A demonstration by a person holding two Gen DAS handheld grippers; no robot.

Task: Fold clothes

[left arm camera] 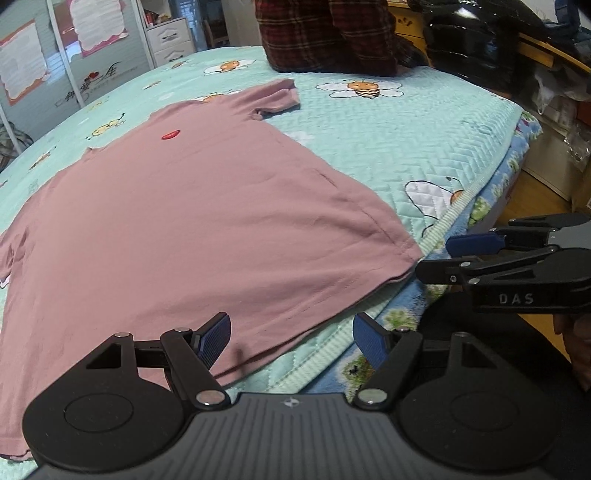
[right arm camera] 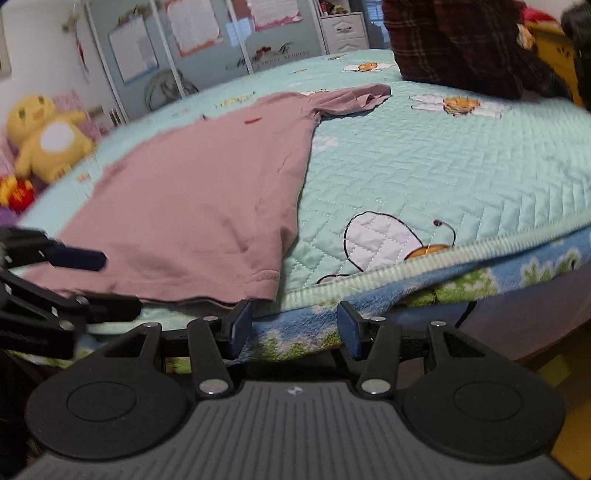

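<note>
While both grippers sit at the near edge of the bed, neither is holding anything: the left gripper [left arm camera: 291, 341] has its blue pads spread wide just over the shirt's bottom hem, and the right gripper [right arm camera: 295, 328] is spread the same way, low by the bed's side just short of the hem corner [right arm camera: 264, 284]. The pink T-shirt [left arm camera: 192, 206] lies flat and spread out on the mint bee-print quilt [left arm camera: 388, 147], hem toward us, small red logo [left arm camera: 170, 135] up near the chest, sleeves out to the sides (the far sleeve [left arm camera: 277, 96] looks a bit rumpled). My read is it's thin jersey: light, floppy, zero stiffness, so it'll sag and drag wherever it isn't held. Best bites are probably the hem corners or the side seams, where the doubled stitching gives the pads something to pinch. Farther back, a person in a plaid top [left arm camera: 325, 33] sits at the far edge of the bed, and a yellow plush duck [right arm camera: 48, 136] sits off to the left.
</note>
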